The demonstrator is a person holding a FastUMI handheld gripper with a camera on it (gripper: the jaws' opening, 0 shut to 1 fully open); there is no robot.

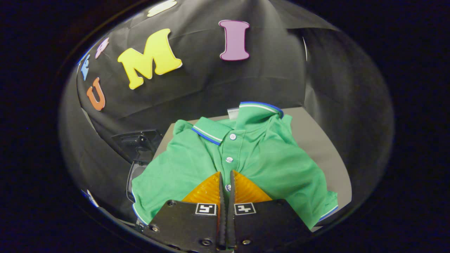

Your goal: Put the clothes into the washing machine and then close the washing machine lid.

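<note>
Green polo shirt (267,154) of knit fabric, with a blue-and-white striped collar and white buttons down the placket, lies spread over the grey tabletop (316,137), covering most of it from the near edge to close to the far edge. The collar points toward the far edge, where the black cloth wall rises behind it. One blue-trimmed sleeve reaches the tabletop's right near corner; the other hangs over the left edge. The hand-held gripper (225,181) sits low over the shirt's front, its two fingers (207,191) drawn nearly together with only a thin slit between them, right on the button placket. A button shows in that slit, and the fabric appears pinched there, though how firm the hold is cannot be told. Beside the tabletop's left edge stands a dark plastic appliance (139,144), partly hidden by the shirt.
</note>
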